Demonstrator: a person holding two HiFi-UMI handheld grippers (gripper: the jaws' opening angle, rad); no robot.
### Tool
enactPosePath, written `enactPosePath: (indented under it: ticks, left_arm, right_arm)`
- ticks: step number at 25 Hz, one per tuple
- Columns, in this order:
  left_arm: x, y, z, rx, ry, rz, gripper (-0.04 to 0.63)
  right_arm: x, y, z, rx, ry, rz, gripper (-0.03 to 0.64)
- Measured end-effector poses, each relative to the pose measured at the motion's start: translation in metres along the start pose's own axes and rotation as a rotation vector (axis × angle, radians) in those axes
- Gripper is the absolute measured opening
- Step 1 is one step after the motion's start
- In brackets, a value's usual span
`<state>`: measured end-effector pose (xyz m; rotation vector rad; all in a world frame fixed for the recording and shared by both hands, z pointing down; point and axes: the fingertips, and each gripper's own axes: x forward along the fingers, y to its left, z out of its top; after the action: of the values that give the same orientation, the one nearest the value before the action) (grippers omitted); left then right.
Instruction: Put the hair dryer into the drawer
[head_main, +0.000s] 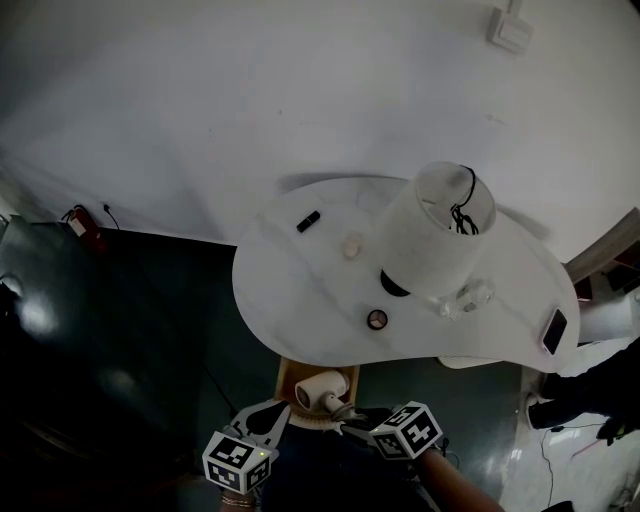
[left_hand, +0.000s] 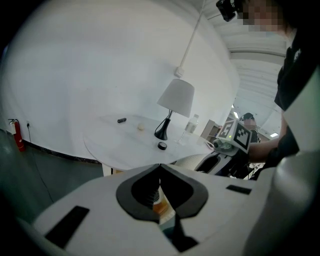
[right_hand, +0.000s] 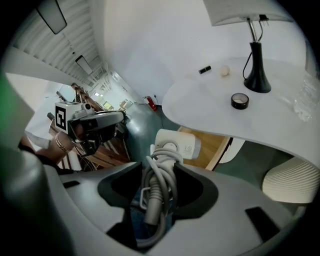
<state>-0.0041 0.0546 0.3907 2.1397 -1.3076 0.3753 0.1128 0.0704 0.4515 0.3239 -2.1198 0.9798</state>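
Note:
A white hair dryer (head_main: 322, 390) (right_hand: 175, 145) with its grey cord wound along the handle hangs just above the open wooden drawer (head_main: 285, 372) (right_hand: 212, 147) under the white table (head_main: 300, 290). My right gripper (head_main: 345, 408) (right_hand: 159, 175) is shut on the handle and cord, with the dryer's head pointing away from it. My left gripper (head_main: 275, 412) (left_hand: 160, 167) hovers to the left of the dryer; its jaw tips touch with nothing between them. The left gripper view catches the right gripper (left_hand: 225, 145) at its right side.
On the table stand a lamp (head_main: 435, 235) (right_hand: 257, 65), a small black round tin (head_main: 377, 319), a black stick (head_main: 308, 221), a clear bottle (head_main: 465, 297) and a phone (head_main: 554, 331). A ribbed white stool (right_hand: 292, 180) stands at the right. The floor is dark green.

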Motion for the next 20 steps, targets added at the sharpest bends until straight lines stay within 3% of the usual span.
enactPosePath:
  ticks: [9, 20]
  left_arm:
    - [0.012, 0.009, 0.008, 0.023, 0.047, -0.067, 0.02]
    - [0.026, 0.025, 0.014, 0.126, 0.158, -0.243, 0.02]
  right_arm:
    - [0.005, -0.003, 0.004, 0.07, 0.0, -0.055, 0.216]
    - [0.024, 0.001, 0.016, 0.195, -0.026, -0.155, 0.215]
